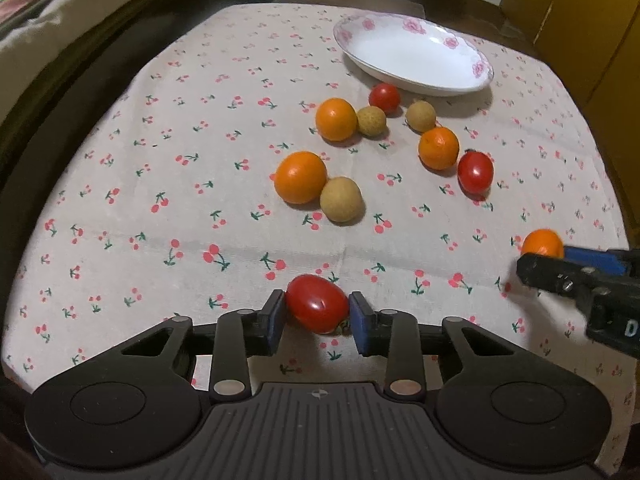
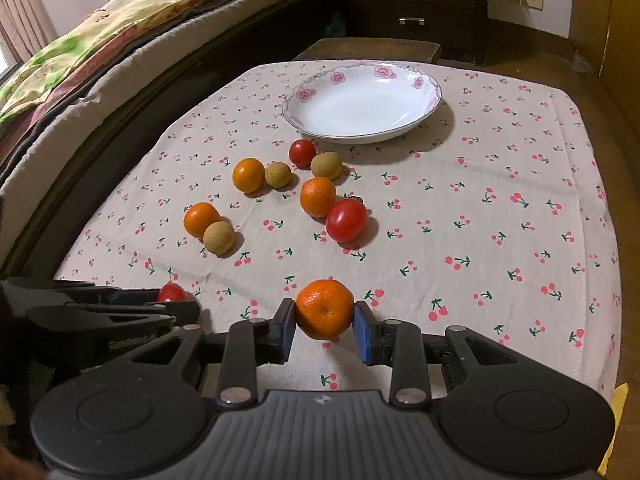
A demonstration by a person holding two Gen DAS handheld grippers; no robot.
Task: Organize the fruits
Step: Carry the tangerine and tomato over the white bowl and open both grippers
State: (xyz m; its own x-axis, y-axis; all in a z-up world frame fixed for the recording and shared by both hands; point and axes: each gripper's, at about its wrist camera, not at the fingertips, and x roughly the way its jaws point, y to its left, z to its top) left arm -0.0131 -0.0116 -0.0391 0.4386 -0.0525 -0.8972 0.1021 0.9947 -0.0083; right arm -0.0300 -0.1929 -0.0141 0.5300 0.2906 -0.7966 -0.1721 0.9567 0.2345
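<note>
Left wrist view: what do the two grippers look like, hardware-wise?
Left gripper: matte black linkage arms with silver pivot pins, blue pads on the fingers, a ribbed grey base with a small round logo, two round black housings. Right gripper: same black body and blue pad, white lettering partly visible. No cables or sleeves visible.

Your left wrist camera sits low behind the left gripper (image 1: 317, 314), close over the near edge of the cherry-print tablecloth (image 1: 160, 160), facing across it toward the flowered plate (image 1: 412, 60) at the far side. Your right wrist camera sits likewise behind the right gripper (image 2: 325, 322), looking the same way from further right. Both views share the cloth, the plate (image 2: 362, 108) and the loose fruit between, and each catches the other gripper at its edge.
</note>
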